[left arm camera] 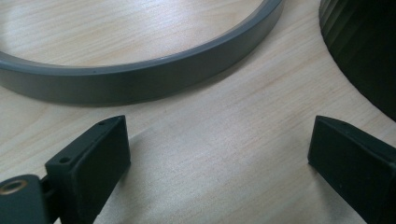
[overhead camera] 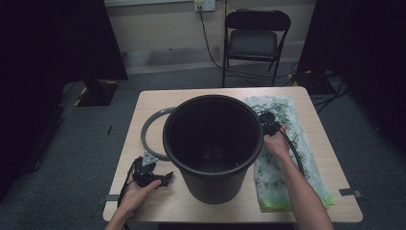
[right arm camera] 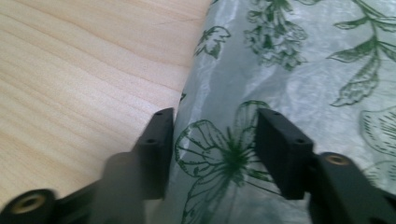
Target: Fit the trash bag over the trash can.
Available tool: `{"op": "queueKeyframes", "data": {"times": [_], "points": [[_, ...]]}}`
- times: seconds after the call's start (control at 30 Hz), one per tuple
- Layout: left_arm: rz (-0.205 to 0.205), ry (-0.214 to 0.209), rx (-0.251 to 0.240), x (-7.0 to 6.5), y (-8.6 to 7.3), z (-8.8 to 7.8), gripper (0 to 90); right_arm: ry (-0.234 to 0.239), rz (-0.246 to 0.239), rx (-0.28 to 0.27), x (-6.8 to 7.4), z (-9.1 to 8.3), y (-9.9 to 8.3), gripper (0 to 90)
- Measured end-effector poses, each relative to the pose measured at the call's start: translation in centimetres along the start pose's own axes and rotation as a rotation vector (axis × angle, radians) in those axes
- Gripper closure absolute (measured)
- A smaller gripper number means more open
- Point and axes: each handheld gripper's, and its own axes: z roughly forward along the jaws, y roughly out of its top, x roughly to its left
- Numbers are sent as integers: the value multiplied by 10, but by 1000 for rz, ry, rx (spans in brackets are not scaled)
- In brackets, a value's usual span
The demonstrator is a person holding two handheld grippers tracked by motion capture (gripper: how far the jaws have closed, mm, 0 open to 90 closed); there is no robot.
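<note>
Wooden table (overhead camera: pixel 143 103), big black ribbed bin (overhead camera: pixel 213 143) upright in the middle, open top, empty inside. Grey ring (overhead camera: pixel 149 129) flat on table just left of bin, partly hidden behind it. Clear plastic bag (overhead camera: pixel 282 158) with green leaf print lying flat along right side of table, right beside bin.

Right gripper (overhead camera: pixel 270 123) down at far end of bag, close to bin rim, hand (overhead camera: pixel 276 143) behind it. In right gripper view, jaws about half open, straddling left edge of bag (right arm camera: pixel 280 70) over a printed flower; pads not visibly pinching the plastic, nothing gripped.

Left gripper (overhead camera: pixel 152 176) low on table near front left corner, held by left hand (overhead camera: pixel 136 194). In left gripper view, jaws wide apart, bare wood between, ring (left arm camera: pixel 154 77) just ahead, bin wall (left arm camera: pixel 369 51) at right. Nothing held.
</note>
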Motion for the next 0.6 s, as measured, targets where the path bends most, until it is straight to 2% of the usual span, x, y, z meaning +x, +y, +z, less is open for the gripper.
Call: {"op": "queueKeyframes", "data": {"times": [0.17, 0.27, 0.3, 0.4, 0.6], "points": [[-3, -2, 0, 0, 0, 0, 45, -1, 10, 4, -2, -1, 1, 672], [-3, -3, 0, 0, 0, 0, 45, 6, 25, 0, -8, -1, 1, 824], [-3, -3, 0, 0, 0, 0, 45, 6, 25, 0, -8, -1, 1, 824], [-3, -4, 0, 0, 0, 0, 45, 37, 72, 6, -13, -1, 1, 890], [-2, -1, 12, 0, 2, -1, 57, 95, 107, -5, -15, -5, 1, 900]]}}
